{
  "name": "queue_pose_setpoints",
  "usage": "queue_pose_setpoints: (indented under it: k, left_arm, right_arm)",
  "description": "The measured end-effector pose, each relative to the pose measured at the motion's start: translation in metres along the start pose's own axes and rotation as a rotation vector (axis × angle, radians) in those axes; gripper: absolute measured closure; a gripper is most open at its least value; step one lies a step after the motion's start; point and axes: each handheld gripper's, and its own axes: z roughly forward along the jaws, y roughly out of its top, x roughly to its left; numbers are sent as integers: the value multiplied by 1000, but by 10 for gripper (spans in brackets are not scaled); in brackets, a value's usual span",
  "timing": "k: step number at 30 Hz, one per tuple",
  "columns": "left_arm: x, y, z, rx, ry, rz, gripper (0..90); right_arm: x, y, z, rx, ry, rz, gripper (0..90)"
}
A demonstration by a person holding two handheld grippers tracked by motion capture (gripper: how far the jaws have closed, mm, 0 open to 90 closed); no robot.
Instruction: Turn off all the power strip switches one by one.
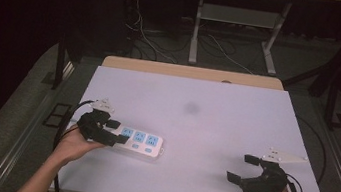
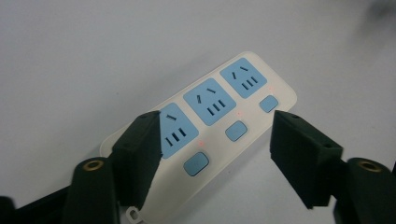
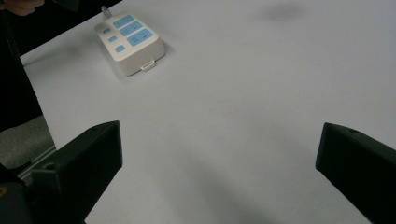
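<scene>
Both sets of jaws stood open when you paused: your left gripper had its jaws spread wide over the near end of the power strip, one jaw overlapping the first socket in the left gripper view and the other off to the side of the strip's edge, with nothing pinched between them; whether either jaw touched the casing could not be told. Your right gripper sat well apart from it, at the right near part of the table, its jaws also wide open and holding nothing. You had the strip lying flat on the table's white top, toward the left near side. It was a short cream-white block with rounded corners, carrying three pale blue socket faces in a row, each with dark slots, and beside each socket a small blue rounded button. Tiny red dots showed next to the buttons. From your right gripper view, the strip lay far off at the upper left, a small tab at its end.
</scene>
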Motion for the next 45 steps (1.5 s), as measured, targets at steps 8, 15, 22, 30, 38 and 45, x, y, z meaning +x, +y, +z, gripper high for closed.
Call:
queue_pose_setpoints:
  k: [8,15,22,30,38,45]
  left_arm:
    - [2,0,5,22,10,25,602]
    - [5,-1,11,60,-20,41,830]
    - [7,-2,15,81,-16,54,891]
    - [9,-6,21,127,-19,57,891]
    - [12,-10,25,143,-13,51,891]
    - [13,-9,29,139,-15,50,890]
  right_arm:
    - [-1,-1,-1,0,0,0,3]
    - [-1,-1,-1,0,0,-4,3]
    - [-1,-1,-1,0,-1,-3,3]
    - [-1,-1,-1,2,-3,-2,3]
    - [-1,-1,0,2,-5,-4,3]
    - [-2,-2,0,11,-9,1,3]
